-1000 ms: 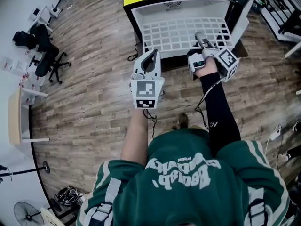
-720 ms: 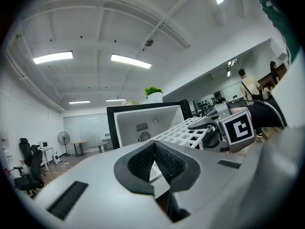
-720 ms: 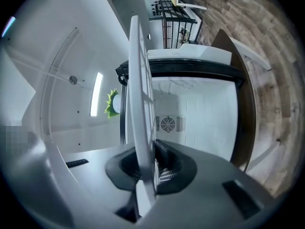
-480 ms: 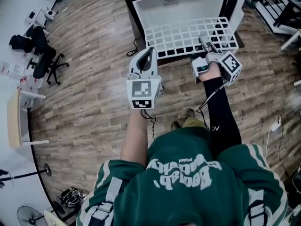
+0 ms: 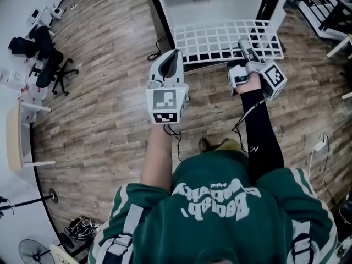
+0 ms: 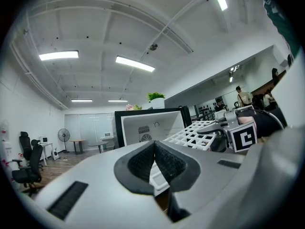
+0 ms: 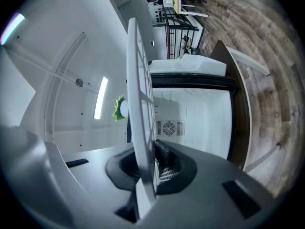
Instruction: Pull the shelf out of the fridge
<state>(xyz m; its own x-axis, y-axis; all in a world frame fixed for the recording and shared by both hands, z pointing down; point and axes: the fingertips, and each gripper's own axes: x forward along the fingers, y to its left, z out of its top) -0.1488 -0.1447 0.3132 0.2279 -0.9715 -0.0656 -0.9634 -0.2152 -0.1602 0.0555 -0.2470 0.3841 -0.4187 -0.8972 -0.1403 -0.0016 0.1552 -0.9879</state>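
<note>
The fridge (image 5: pixel 212 4) stands open at the top of the head view, its inside white. A white grid shelf (image 5: pixel 220 37) sticks out of its front, over the wooden floor. My right gripper (image 5: pixel 245 49) is shut on the shelf's front edge near the right corner. In the right gripper view the shelf (image 7: pixel 140 123) runs edge-on between the pads (image 7: pixel 164 159). My left gripper (image 5: pixel 171 62) hovers left of the shelf's front corner, apart from it. Its pads (image 6: pixel 143 163) are pressed together with nothing between them. From there the shelf (image 6: pixel 195 133) lies to the right.
Office chairs (image 5: pixel 47 65) and a wooden table (image 5: pixel 16 139) stand at the far left. A cable (image 5: pixel 159 54) lies on the floor by the fridge's left corner. The fridge door (image 5: pixel 279 7) hangs open at the right, with racks (image 5: pixel 330 7) beyond it.
The shelf has slid further out of the fridge with my right gripper shut on it. The left gripper stayed shut and empty beside it.
</note>
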